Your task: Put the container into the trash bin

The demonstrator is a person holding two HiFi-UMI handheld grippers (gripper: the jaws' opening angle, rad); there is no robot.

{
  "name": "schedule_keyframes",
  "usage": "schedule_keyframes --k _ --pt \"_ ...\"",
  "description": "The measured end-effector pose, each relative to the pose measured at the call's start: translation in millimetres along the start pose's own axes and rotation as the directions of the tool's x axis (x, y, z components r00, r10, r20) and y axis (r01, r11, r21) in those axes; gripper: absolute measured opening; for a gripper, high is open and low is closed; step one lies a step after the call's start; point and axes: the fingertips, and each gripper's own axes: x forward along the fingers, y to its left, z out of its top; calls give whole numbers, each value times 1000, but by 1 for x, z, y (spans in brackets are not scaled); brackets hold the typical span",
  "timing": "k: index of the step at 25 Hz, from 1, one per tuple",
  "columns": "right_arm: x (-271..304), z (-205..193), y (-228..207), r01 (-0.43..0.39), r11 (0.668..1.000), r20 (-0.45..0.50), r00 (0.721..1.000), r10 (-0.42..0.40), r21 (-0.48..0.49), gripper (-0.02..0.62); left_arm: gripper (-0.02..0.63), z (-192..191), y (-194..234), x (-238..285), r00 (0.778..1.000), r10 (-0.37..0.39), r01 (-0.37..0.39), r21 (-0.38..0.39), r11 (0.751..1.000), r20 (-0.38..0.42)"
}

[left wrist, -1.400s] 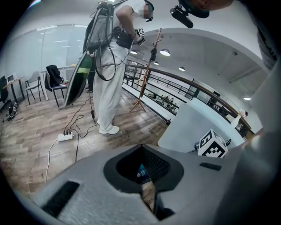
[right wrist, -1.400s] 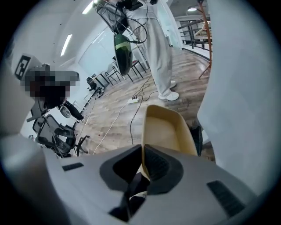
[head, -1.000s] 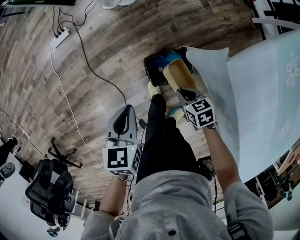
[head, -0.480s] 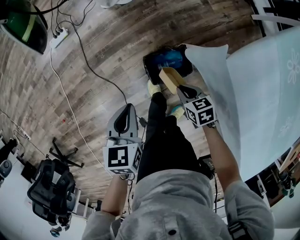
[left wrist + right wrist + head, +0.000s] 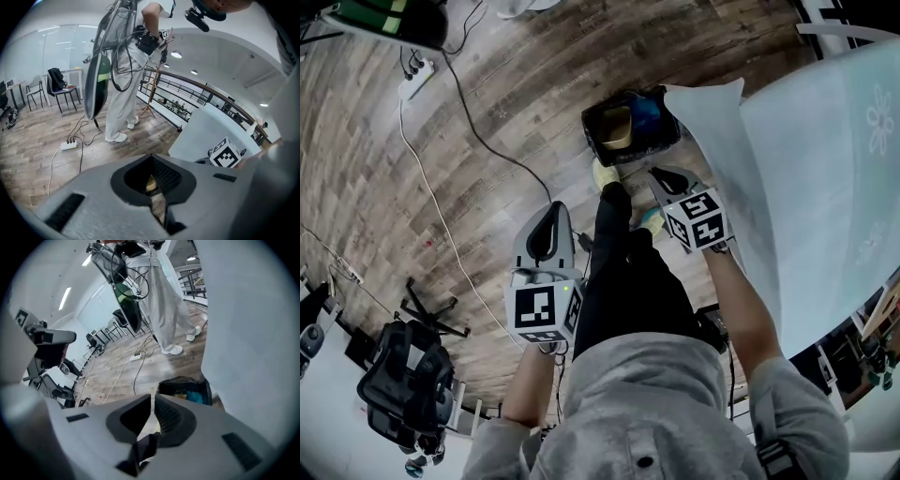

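The container (image 5: 617, 127) lies down inside the trash bin (image 5: 592, 141), a tan shape against the black liner, with something blue (image 5: 647, 112) beside it on the bin's right. The bin stands on the wooden floor (image 5: 487, 141) in the upper middle of the head view, right up against the corner of the white cloth hanging off the desk (image 5: 825, 141) that fills the right side of the frame.

The right gripper (image 5: 664, 178) hangs just below the bin in the head view, pointing towards it but not touching it. In the right gripper view the fingers (image 5: 171, 416) stand released, with a narrow slit between them and nothing in it. The bin (image 5: 161, 385) shows just beyond their tips, its dark bag open.

The left gripper (image 5: 551, 214) is held lower and further left, well apart from the bin, over bare floor beside the person's dark trouser leg (image 5: 623, 281). In its own view the gripper (image 5: 151, 157) has its fingers clenched tip to tip, with nothing gripped.

A white power strip (image 5: 417, 77) with trailing cables lies at the upper left of the head view, and an office chair (image 5: 398, 384) sits at the lower left. Another person (image 5: 122, 93) stands on the floor, seen in the upper middle of the left gripper view.
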Motion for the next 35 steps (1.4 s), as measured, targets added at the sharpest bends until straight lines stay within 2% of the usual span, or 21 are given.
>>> schedule_keyframes --k 8,17,22,26,30,35 --pt "-35 33 7 35 999 141 990 -30 -34 37 20 18 -20 -12 999 -19 18 40 999 39" --pt "-97 76 19 86 991 307 950 -51 -102 34 19 47 -56 -30 994 -48 37 107 994 99" --pt "-157 99 29 114 988 403 913 -63 -102 29 19 61 -88 -51 988 -80 60 152 987 134" --pt "-201 111 29 152 984 486 869 -90 -91 28 20 70 -110 -62 981 -101 69 188 980 167" --pt "-245 109 37 167 984 543 832 -112 -54 28 20 75 -131 -82 975 -119 75 223 972 190" --pt "-290 98 51 198 978 606 787 -116 -70 28 20 84 -160 -103 961 -156 86 291 953 227"
